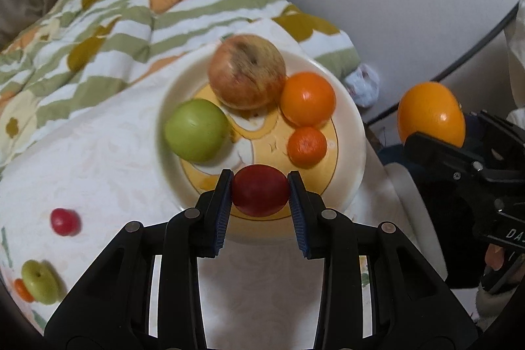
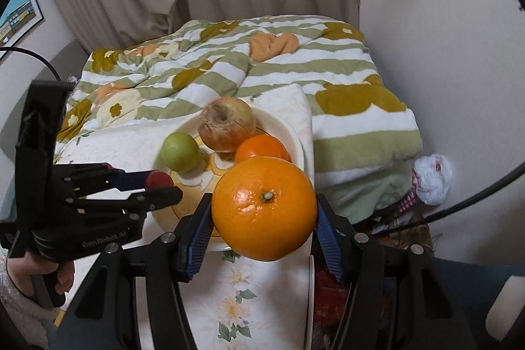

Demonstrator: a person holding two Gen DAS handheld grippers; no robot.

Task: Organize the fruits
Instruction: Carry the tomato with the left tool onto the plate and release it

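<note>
My left gripper [image 1: 260,191] is shut on a small dark red fruit [image 1: 260,190] and holds it over the near rim of a cream plate [image 1: 352,120]. The plate holds a reddish apple [image 1: 246,71], a green apple [image 1: 197,129], an orange [image 1: 307,98] and a small mandarin [image 1: 307,145]. My right gripper [image 2: 262,218] is shut on a large orange [image 2: 265,208], held right of and near the plate [image 2: 288,133]; it also shows in the left wrist view [image 1: 431,113]. The left gripper [image 2: 160,186] with the red fruit [image 2: 159,179] shows in the right wrist view.
A small red fruit [image 1: 64,221], a small green apple [image 1: 41,281] and an orange piece [image 1: 23,290] lie on the white floral cloth [image 1: 98,169] at left. A striped green quilt [image 2: 229,68] lies behind. A crumpled white bag [image 2: 431,174] sits at right.
</note>
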